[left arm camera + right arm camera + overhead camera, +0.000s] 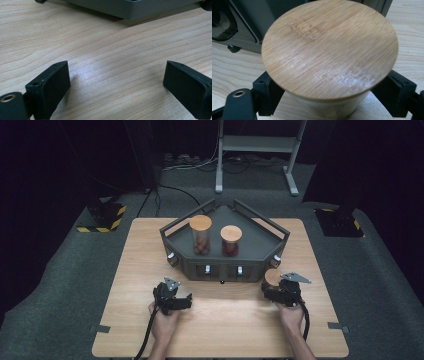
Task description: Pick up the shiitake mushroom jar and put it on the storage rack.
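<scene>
The jar [329, 50] stands upright between the right tongs [329, 95], whose jaws flank it, contact unclear; left tongs [117, 82] released

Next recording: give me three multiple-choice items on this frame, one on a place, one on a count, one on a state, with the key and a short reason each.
1. Where is the jar between the right gripper's jaws?
A. on the table, by the rack's right front corner
B. inside the rack
C. beside the left gripper

2. How many jars stand inside the rack?
A. one
B. two
C. four

3. How is the left gripper?
A. shut on a jar
B. shut on a lid
C. open, nothing between its jaws

Key: 1 A, the high view shows its lid just outside that corner; 2 B, two lidded jars stand side by side in it; 3 C, the left gripper view shows bare wood between its jaws.
</scene>
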A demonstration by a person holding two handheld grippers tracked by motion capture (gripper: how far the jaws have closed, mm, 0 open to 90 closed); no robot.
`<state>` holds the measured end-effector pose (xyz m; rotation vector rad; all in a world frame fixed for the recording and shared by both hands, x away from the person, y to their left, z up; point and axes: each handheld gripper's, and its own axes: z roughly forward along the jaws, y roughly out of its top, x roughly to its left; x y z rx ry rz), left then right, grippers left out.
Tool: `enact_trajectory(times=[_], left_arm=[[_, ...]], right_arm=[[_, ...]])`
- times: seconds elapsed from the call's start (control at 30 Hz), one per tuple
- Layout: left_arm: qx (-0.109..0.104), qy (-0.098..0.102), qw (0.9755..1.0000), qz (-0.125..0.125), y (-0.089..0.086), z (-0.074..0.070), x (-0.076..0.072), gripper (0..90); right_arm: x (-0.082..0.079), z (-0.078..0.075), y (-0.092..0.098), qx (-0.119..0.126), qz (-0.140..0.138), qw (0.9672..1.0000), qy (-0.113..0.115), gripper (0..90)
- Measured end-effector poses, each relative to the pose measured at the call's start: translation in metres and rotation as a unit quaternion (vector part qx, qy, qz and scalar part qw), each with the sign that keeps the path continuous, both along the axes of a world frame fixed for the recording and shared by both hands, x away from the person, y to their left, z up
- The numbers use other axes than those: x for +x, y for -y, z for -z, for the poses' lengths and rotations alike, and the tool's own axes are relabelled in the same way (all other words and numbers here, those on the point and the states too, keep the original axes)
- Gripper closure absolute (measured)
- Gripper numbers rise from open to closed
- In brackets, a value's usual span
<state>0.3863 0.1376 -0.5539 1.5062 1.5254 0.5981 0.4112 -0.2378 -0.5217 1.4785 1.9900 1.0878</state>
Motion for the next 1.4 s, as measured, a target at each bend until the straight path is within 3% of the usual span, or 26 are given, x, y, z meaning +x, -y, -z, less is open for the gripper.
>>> enact_trajectory(times=[1.4], left_arm=[[0.0,0.0,1.0,0.0,0.0,0.0,0.0,6.9]], right_arm=[[-0.0012,0.0009,-0.0058,-0.028,0.005,0.9994,0.018,24.1]])
